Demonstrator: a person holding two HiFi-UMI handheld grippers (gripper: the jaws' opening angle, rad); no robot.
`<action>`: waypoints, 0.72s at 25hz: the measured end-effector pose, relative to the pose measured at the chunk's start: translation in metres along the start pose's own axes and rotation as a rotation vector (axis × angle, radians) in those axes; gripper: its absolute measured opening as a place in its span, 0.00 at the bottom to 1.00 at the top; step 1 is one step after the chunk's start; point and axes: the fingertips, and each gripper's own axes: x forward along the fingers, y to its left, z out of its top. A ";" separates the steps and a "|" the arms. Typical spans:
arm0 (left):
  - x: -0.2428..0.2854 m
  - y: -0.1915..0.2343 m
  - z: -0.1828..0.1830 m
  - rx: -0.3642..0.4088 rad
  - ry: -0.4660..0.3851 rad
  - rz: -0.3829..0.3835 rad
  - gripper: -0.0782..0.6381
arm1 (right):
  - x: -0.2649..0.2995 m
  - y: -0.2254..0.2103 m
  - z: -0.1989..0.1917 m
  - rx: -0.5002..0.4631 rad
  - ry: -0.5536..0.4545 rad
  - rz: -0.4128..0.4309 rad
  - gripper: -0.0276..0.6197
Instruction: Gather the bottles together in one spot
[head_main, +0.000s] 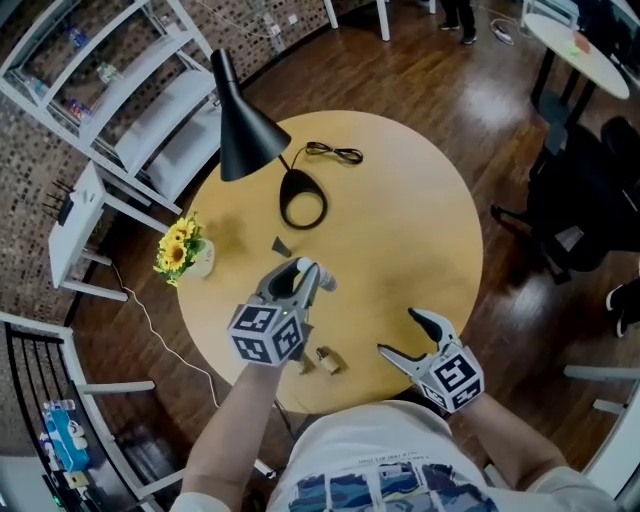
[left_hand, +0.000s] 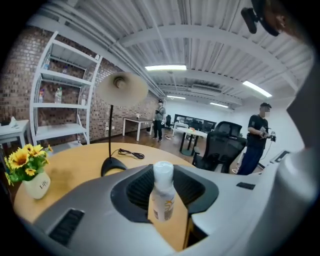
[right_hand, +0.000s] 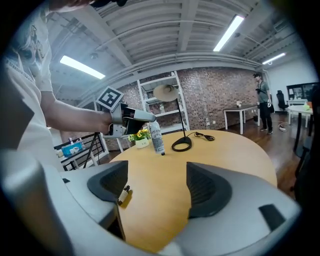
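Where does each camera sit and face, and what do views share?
Head view: head-mounted, steeply down at the round table; forearms, left tongs, right tongs show.
Left gripper view: on the left tongs, facing the lamp; jaws grip a bottle.
Right gripper view: on the right tongs, facing that bottle; jaws apart.
All share lamp and bottle.

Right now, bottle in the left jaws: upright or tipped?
Upright: the bottle sits cap-up between the jaws, leaning only slightly.

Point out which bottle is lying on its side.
The small brown bottle, lying flat on the table close to the person. The other one, the white bottle, stands upright between the jaws of the left gripper.
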 end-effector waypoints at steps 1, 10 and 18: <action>0.008 0.011 -0.001 0.007 -0.007 0.025 0.27 | -0.001 -0.002 -0.003 0.001 0.012 -0.003 0.64; 0.074 0.091 -0.025 0.091 0.002 0.211 0.27 | -0.020 -0.020 -0.031 0.071 0.106 -0.044 0.62; 0.108 0.121 -0.050 0.107 0.013 0.261 0.27 | -0.024 -0.036 -0.041 0.112 0.129 -0.074 0.61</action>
